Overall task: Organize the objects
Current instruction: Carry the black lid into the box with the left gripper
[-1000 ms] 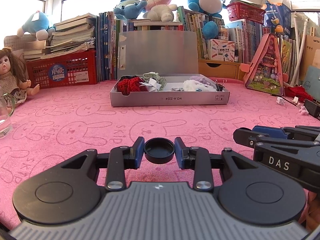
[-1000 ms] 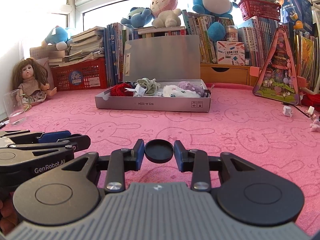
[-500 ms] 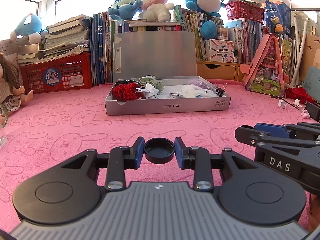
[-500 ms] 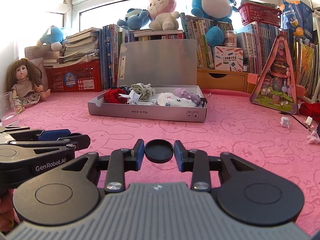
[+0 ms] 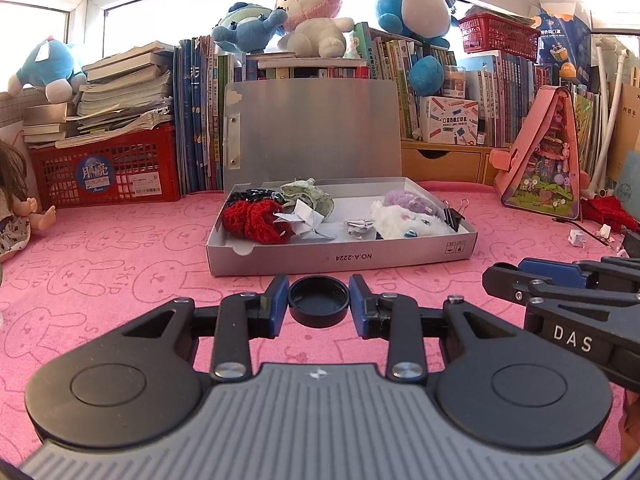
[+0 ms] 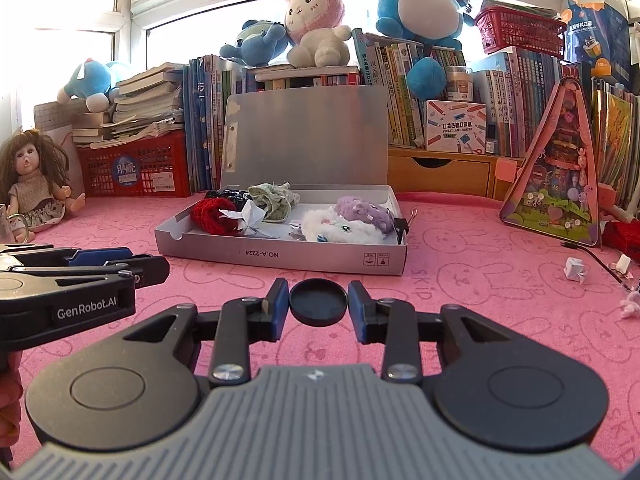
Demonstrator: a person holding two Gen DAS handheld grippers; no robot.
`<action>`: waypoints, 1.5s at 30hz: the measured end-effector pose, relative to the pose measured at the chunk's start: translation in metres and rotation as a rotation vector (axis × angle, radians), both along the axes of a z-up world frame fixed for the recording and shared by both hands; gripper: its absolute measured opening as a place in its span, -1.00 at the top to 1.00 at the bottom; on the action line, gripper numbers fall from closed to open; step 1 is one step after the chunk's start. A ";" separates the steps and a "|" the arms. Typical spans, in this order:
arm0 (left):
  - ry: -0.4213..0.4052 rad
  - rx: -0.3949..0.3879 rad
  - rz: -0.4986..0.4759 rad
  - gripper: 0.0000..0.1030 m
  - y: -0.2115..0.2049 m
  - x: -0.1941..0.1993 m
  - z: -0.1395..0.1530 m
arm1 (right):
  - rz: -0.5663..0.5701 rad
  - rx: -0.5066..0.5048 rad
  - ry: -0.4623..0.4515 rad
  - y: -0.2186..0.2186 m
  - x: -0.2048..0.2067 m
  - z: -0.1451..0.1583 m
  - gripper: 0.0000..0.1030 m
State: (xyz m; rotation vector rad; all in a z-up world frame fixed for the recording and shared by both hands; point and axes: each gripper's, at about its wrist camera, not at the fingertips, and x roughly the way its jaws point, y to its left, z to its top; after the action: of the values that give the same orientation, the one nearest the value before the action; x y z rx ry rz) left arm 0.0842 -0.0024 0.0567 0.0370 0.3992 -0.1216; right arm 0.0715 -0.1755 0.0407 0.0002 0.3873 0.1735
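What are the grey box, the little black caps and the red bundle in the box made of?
Grey box: probably coated cardboard, with folded walls, a notched flap and a dull sheen. Black caps: apparently moulded plastic, smooth and semi-matte with a raised rim. Red bundle: looks like knitted or crocheted yarn, showing open loops.

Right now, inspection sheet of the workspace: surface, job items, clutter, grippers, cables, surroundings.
Surface: pink bunny-print cloth.
Job's things: open grey box holding red knit piece, folded paper, white plush, purple plush, binder clip.
Clutter: small paper cube, white scraps on cloth, right.
Grippers: left gripper and right gripper each shut on a black cap.
Cables: thin dark cable.
Surroundings: books, red basket, plush toys, doll.
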 end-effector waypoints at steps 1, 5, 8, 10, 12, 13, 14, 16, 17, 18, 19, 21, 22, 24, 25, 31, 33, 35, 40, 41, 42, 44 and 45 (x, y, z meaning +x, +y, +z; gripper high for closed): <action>-0.002 0.001 0.001 0.27 0.000 0.004 0.002 | 0.000 0.001 0.000 -0.001 0.004 0.002 0.24; -0.006 0.005 0.005 0.27 0.000 0.025 0.011 | -0.006 0.007 -0.003 -0.004 0.022 0.010 0.24; -0.001 -0.002 0.013 0.27 0.002 0.039 0.016 | -0.012 0.008 -0.005 -0.006 0.033 0.014 0.24; 0.001 0.000 0.020 0.27 0.002 0.048 0.019 | -0.014 0.014 0.000 -0.007 0.040 0.016 0.24; 0.002 0.001 0.024 0.27 0.002 0.054 0.020 | -0.015 0.018 0.005 -0.008 0.046 0.017 0.24; 0.003 0.002 0.026 0.27 0.002 0.057 0.020 | -0.016 0.019 0.006 -0.008 0.048 0.017 0.24; 0.003 0.002 0.028 0.27 0.002 0.059 0.020 | -0.016 0.018 0.005 -0.008 0.049 0.017 0.24; 0.008 0.001 0.031 0.27 0.003 0.062 0.020 | -0.015 0.010 0.004 -0.007 0.051 0.016 0.24; 0.012 -0.001 0.033 0.27 0.004 0.064 0.019 | -0.014 0.008 0.004 -0.007 0.052 0.016 0.24; 0.017 -0.003 0.035 0.27 0.005 0.065 0.018 | -0.012 0.006 0.004 -0.007 0.052 0.016 0.24; 0.020 -0.004 0.036 0.27 0.005 0.067 0.018 | -0.012 0.005 0.005 -0.006 0.053 0.016 0.24; 0.025 -0.005 0.038 0.27 0.006 0.070 0.017 | -0.011 0.001 0.004 -0.006 0.054 0.015 0.24; 0.027 -0.004 0.039 0.27 0.006 0.071 0.017 | -0.011 -0.004 0.002 -0.005 0.055 0.016 0.24; 0.031 -0.005 0.038 0.27 0.006 0.074 0.017 | -0.010 -0.008 0.002 -0.005 0.056 0.016 0.24; 0.031 -0.006 0.038 0.27 0.006 0.076 0.017 | -0.009 -0.010 0.002 -0.004 0.057 0.016 0.24; 0.034 -0.013 0.037 0.27 0.005 0.084 0.020 | -0.010 -0.007 0.005 -0.005 0.063 0.017 0.24; 0.034 -0.013 0.041 0.27 0.005 0.087 0.020 | -0.012 -0.003 0.010 -0.005 0.067 0.017 0.24; 0.032 -0.009 0.043 0.27 0.005 0.091 0.021 | -0.013 0.001 0.014 -0.005 0.071 0.018 0.24; 0.025 -0.001 0.039 0.27 0.005 0.105 0.024 | -0.011 -0.004 0.016 -0.004 0.083 0.020 0.24; 0.024 -0.001 0.038 0.27 0.006 0.108 0.025 | -0.010 -0.005 0.016 -0.004 0.085 0.021 0.24; 0.021 0.000 0.036 0.27 0.006 0.112 0.026 | -0.007 -0.004 0.017 -0.004 0.087 0.021 0.24; 0.016 0.002 0.030 0.27 0.006 0.118 0.027 | -0.001 -0.004 0.021 -0.003 0.092 0.022 0.24; 0.015 0.003 0.025 0.27 0.007 0.122 0.028 | 0.002 -0.005 0.025 -0.003 0.096 0.023 0.24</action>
State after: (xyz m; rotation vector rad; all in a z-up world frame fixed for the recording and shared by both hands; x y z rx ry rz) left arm 0.2061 0.0043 0.0847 0.0339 0.4144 -0.0967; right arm 0.1671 -0.1787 0.0633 -0.0024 0.4126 0.1743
